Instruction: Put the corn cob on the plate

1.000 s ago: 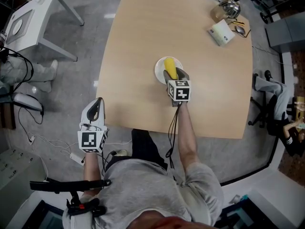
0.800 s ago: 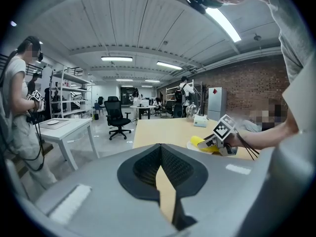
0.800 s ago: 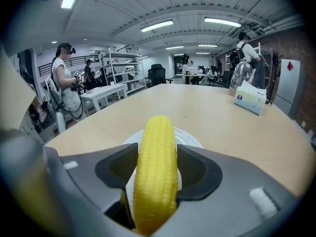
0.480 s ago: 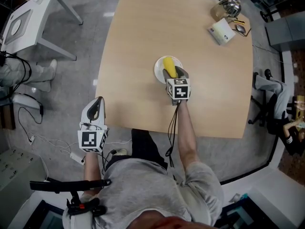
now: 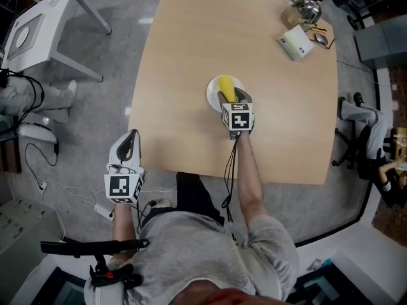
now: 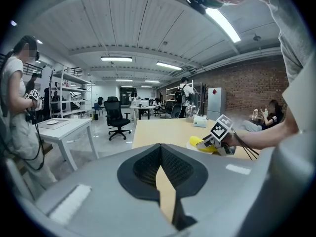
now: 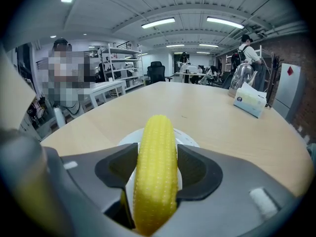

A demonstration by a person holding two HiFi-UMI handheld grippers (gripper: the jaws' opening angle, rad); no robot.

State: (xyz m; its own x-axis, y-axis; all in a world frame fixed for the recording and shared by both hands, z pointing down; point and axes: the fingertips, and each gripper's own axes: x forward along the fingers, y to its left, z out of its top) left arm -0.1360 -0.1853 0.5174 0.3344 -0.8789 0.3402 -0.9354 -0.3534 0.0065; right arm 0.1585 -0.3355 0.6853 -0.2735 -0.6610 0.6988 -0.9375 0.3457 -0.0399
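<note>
A yellow corn cob [image 5: 226, 88] is clamped between the jaws of my right gripper [image 5: 233, 98], and its far end lies over a small white plate [image 5: 212, 94] in the middle of the tan table [image 5: 178, 56]. In the right gripper view the cob [image 7: 157, 167] fills the gap of the right gripper [image 7: 157, 154], and the plate [image 7: 191, 141] shows just beneath it. I cannot tell whether the cob touches the plate. My left gripper [image 5: 130, 138] hangs off the table's near left corner over the floor, shut and empty. Its jaws [image 6: 161, 149] meet at the tips.
At the table's far right corner stand a tissue box [image 5: 296, 43], a glass vessel [image 5: 306, 9] and a pair of glasses [image 5: 321, 40]. A small white table [image 5: 38, 24] stands on the floor at far left. A seated person [image 5: 375, 135] is beyond the right edge.
The right gripper with the cob has edged a little farther over the plate. The left gripper has stayed where it was.
</note>
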